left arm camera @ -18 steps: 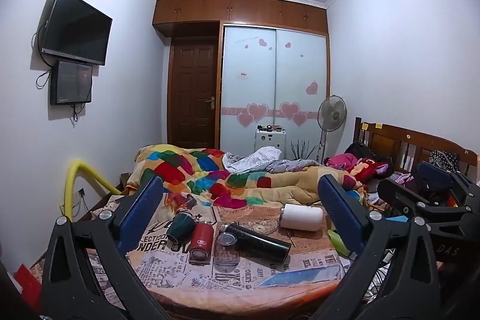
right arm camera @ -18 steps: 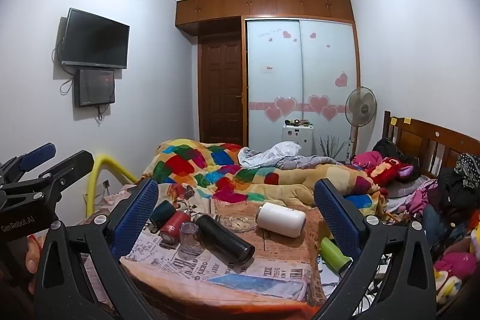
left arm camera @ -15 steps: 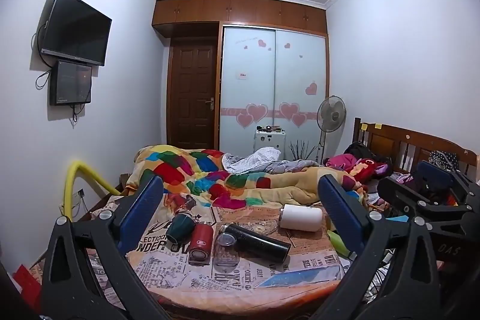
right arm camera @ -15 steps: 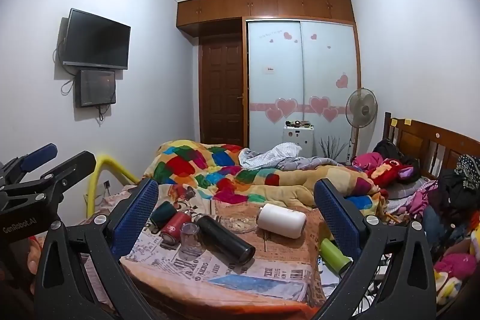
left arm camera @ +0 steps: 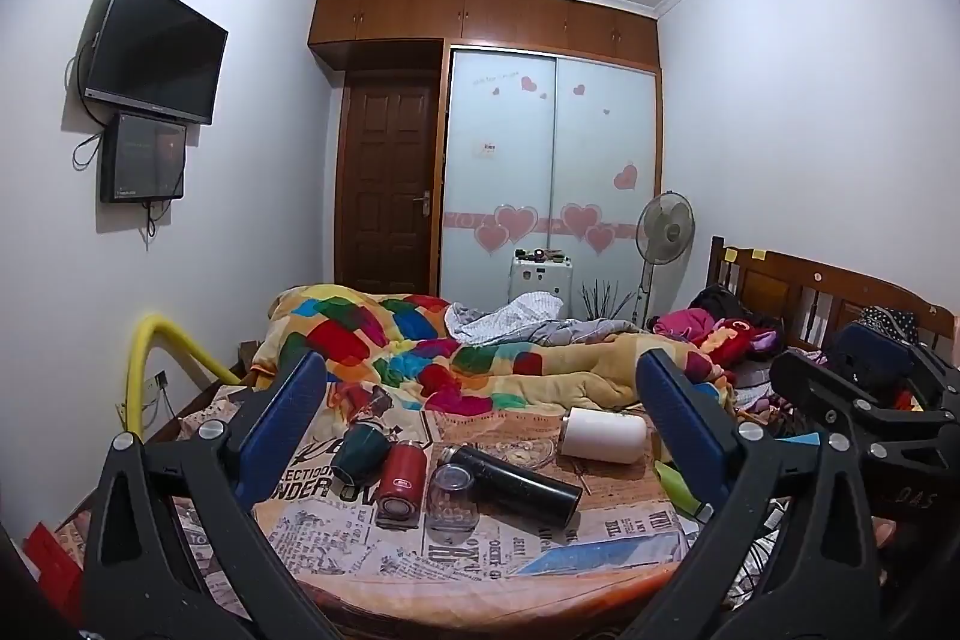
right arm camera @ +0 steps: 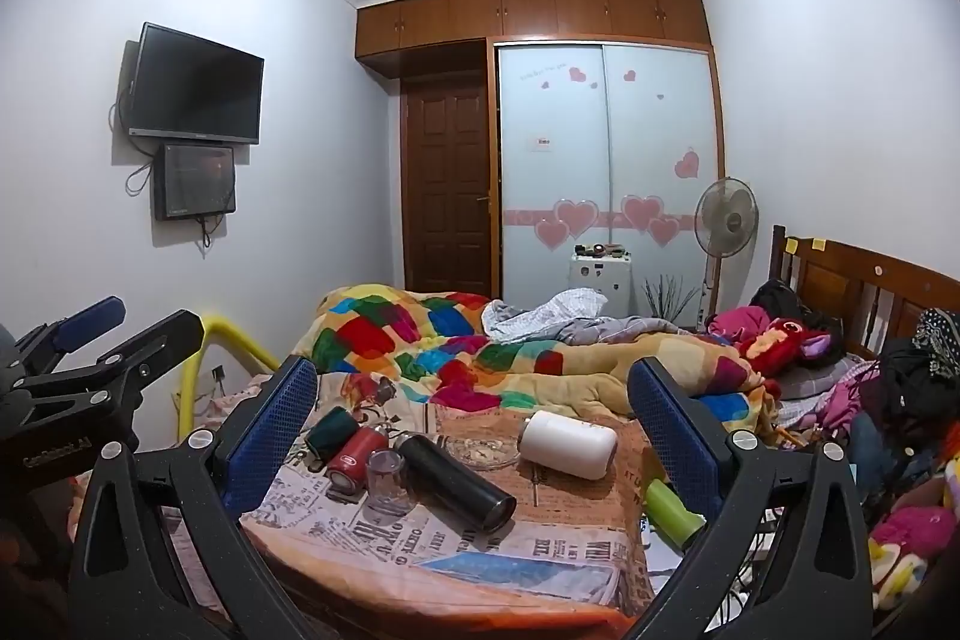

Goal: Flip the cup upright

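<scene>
A clear glass cup stands upside down on the newspaper-covered table, between a red cup lying on its side and a black flask lying flat. It also shows in the right wrist view. A dark green cup and a white cup lie on their sides. My left gripper is open and empty, back from the table. My right gripper is open and empty, also back from it.
A glass dish sits between the black flask and the white cup. A green bottle lies at the table's right edge. A bed with a colourful quilt lies behind the table. A yellow tube arches at the left.
Both views have shifted very slightly; the right wrist view has crept a little forward. The objects on the table have not moved.
</scene>
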Demonstrator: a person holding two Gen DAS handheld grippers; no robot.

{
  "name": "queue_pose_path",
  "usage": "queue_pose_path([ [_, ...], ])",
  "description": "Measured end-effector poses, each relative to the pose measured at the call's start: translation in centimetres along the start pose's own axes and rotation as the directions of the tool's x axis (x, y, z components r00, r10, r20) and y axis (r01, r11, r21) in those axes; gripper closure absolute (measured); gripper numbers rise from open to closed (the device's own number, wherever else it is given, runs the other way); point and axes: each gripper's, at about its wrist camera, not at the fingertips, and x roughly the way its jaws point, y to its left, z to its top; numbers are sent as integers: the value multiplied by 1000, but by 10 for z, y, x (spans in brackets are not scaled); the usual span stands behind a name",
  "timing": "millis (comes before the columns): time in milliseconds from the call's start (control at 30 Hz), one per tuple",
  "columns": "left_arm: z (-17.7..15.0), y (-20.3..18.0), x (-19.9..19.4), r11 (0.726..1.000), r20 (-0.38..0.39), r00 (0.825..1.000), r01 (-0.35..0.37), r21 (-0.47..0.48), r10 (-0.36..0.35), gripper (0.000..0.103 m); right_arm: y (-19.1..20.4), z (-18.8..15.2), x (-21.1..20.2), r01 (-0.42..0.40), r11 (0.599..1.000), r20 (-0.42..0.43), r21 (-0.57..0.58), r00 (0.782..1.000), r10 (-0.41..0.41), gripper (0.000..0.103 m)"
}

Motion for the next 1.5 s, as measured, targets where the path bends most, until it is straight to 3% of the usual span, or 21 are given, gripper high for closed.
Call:
queue_pose_path([
  [1500, -11, 4, 13, 1000, 1, 1000, -25, 10, 25, 0, 6, -3, 6, -7, 1000, -5, -4, 1000, 7, 0],
])
